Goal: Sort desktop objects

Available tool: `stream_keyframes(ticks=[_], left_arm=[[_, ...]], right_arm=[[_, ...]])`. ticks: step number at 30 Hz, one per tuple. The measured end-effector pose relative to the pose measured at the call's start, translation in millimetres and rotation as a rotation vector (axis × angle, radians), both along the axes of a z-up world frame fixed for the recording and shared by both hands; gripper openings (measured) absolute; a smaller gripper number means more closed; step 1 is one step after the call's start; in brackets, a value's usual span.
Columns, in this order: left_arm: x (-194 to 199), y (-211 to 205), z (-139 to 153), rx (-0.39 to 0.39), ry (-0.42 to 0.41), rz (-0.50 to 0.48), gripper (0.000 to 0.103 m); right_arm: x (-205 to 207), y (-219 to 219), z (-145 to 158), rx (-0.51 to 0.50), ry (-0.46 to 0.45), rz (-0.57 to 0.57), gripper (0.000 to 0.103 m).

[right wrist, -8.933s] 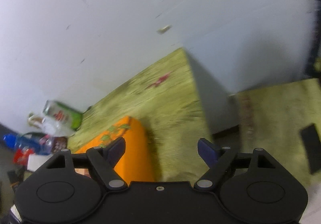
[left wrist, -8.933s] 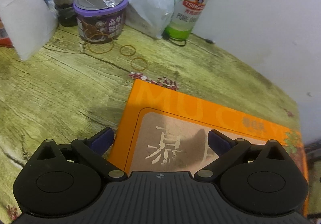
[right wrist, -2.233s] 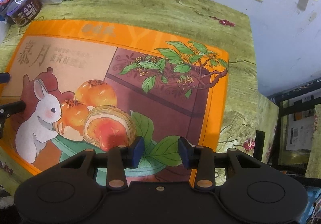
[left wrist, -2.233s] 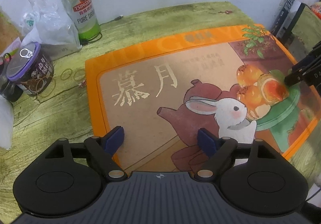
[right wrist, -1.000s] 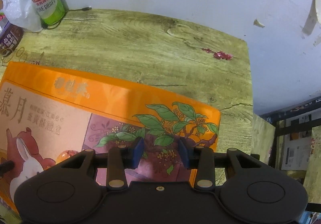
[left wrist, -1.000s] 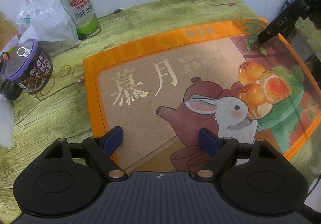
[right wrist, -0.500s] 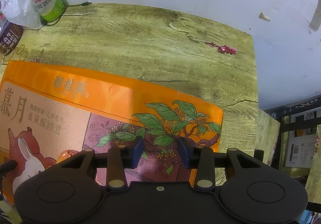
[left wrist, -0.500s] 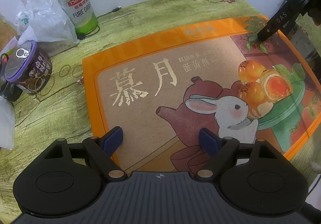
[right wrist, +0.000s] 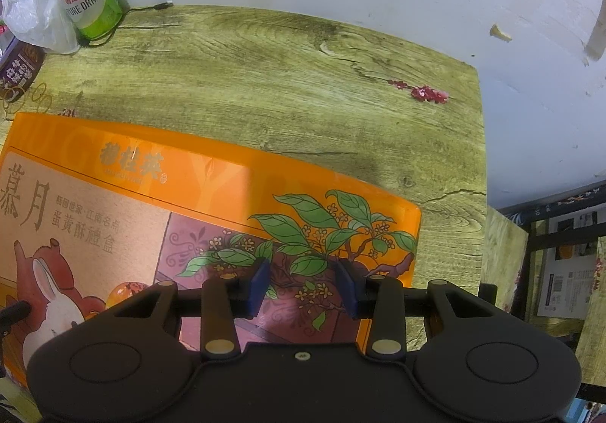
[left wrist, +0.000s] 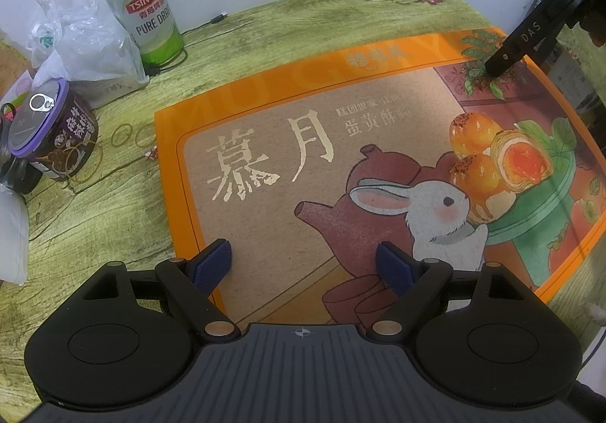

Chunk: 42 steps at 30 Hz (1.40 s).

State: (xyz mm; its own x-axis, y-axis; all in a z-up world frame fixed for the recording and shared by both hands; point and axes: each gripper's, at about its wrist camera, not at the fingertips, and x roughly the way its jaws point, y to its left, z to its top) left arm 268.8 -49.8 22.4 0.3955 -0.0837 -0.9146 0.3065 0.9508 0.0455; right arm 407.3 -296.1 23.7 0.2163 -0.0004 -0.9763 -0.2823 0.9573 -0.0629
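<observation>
A large orange gift box (left wrist: 284, 165) with a rabbit and pastry picture lies flat on the wood-grain table (left wrist: 303, 17). My left gripper (left wrist: 305, 266) stands open over the box's near left part, its blue pads apart and nothing between them. My right gripper (right wrist: 303, 284) is over the far right corner of the box (right wrist: 151, 195), above the leaf picture. Its pads are narrowed but a gap shows, with only the lid behind it. In the left wrist view the right gripper's (left wrist: 503, 63) dark tip rests at that corner.
A green beer can (left wrist: 140, 6), a clear plastic bag (left wrist: 75, 40), a purple-lidded tin (left wrist: 49, 135) and loose rubber bands (left wrist: 125, 129) crowd the far left. A thin cable (left wrist: 204, 25) runs behind the can. The table's right edge (right wrist: 481, 158) drops beside a black frame (right wrist: 549, 233).
Over the last second the right gripper has settled slightly lower at the box's far right corner. The left gripper and the box have barely moved.
</observation>
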Motion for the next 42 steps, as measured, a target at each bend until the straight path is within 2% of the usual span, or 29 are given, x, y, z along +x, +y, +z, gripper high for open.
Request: stream_keyframes(ticks=[6,10,18,22,28,33,36,37,39,40,42], left_arm=[[4,13,12,-0.051,-0.084,-0.006,0.082],[29,29,16,-0.065,-0.131,0.034,0.081],[66,39,2,-0.093,-0.162,0.052,0.076],[85,44,-5,-0.106,-0.177,0.060,0.080],[81,37,-9,-0.068,-0.186,0.029,0.084],[76,43,-2,-0.107,-0.190,0.059,0.083],[63,55,12,-0.148,-0.206,0.093,0.084],[55,59,17,-0.156,-0.223,0.097,0.085],[37,71,25,-0.187,-0.238,0.124,0.090],[28,78,27,-0.209,-0.238,0.144,0.092],[12,91,24,-0.279,-0.199,0.202,0.095]], right_arm=[[-1,-1,0,0.003,-0.005,-0.003,0.036],[-1,1,-1,-0.004,-0.003,-0.005,0.036],[1,1,-1,-0.009,0.003,-0.016,0.036],[1,2,-1,-0.012,0.001,-0.023,0.036],[2,3,-2,-0.019,0.004,-0.024,0.036],[-1,2,-2,-0.016,-0.007,-0.025,0.037],[-8,-3,4,0.024,-0.045,-0.003,0.037],[-15,-7,10,0.062,-0.079,0.013,0.040],[-33,-23,26,0.125,-0.153,-0.005,0.062],[-44,-34,35,0.153,-0.188,-0.034,0.067],[-64,-59,44,0.240,-0.226,-0.083,0.080]])
